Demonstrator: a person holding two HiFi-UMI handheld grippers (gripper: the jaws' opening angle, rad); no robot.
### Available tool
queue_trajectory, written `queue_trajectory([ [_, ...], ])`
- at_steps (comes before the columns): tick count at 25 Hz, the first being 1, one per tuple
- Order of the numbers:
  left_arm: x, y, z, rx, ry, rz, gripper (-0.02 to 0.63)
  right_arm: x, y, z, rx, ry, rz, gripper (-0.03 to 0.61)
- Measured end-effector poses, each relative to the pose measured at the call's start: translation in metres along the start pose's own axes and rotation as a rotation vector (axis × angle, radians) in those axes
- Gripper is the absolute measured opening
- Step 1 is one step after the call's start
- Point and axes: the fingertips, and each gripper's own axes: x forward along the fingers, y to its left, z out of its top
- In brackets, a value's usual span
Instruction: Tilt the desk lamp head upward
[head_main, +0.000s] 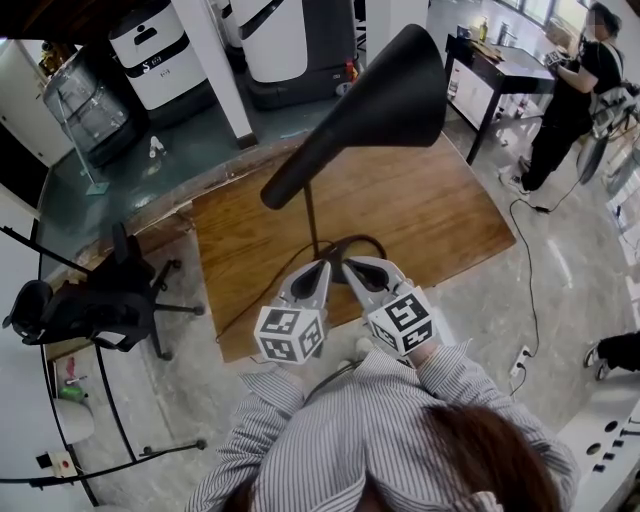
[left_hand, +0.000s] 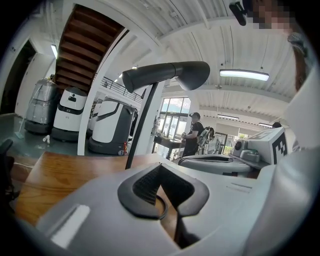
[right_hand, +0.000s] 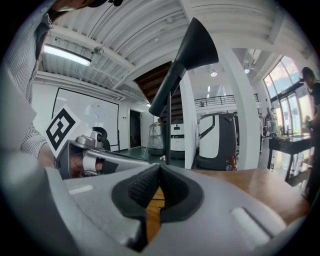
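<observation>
Black desk lamp stands on the wooden table (head_main: 440, 215), base (head_main: 352, 246) near the table's front edge, thin upright stem (head_main: 311, 215) rising from it. Lamp head (head_main: 385, 95) is a long cone on top of the stem: in the head view its wide end points to the far right and its narrow end to the near left, so it overhangs the stem on both sides. Left gripper (head_main: 321, 266) and right gripper (head_main: 351, 264) sit side by side at the front edge, tips close together and just short of the base, neither touching the lamp. Left gripper view: jaws are clenched w/ nothing held, tips meeting (only bare table wood shows thru the gap below them), and the lamp head (left_hand: 167, 76) is overhead, roughly level. Right gripper view: same thing, jaws pressed together at the tips and gripping nothing, w/ the lamp head (right_hand: 192, 47) above and its wide end raised. Person's striped sleeves (head_main: 330, 430) fill the bottom of the head view. Around the table: black office chair (head_main: 95, 300) to the left, white service robots (head_main: 160, 55) at the back, and a 2nd person in black (head_main: 570, 100) at a dark side table (head_main: 500, 70) at top right, well apart from the lamp. A cable (head_main: 527, 290) runs across the floor on the right.
</observation>
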Motion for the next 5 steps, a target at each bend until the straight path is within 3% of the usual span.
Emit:
queue_trajectory([
  [5, -0.0031, -0.0032, -0.0005, 0.0, -0.002, 0.003, 0.006, -0.0037, 0.0031, -0.0038, 0.003, 0.015, 0.008, 0.002],
])
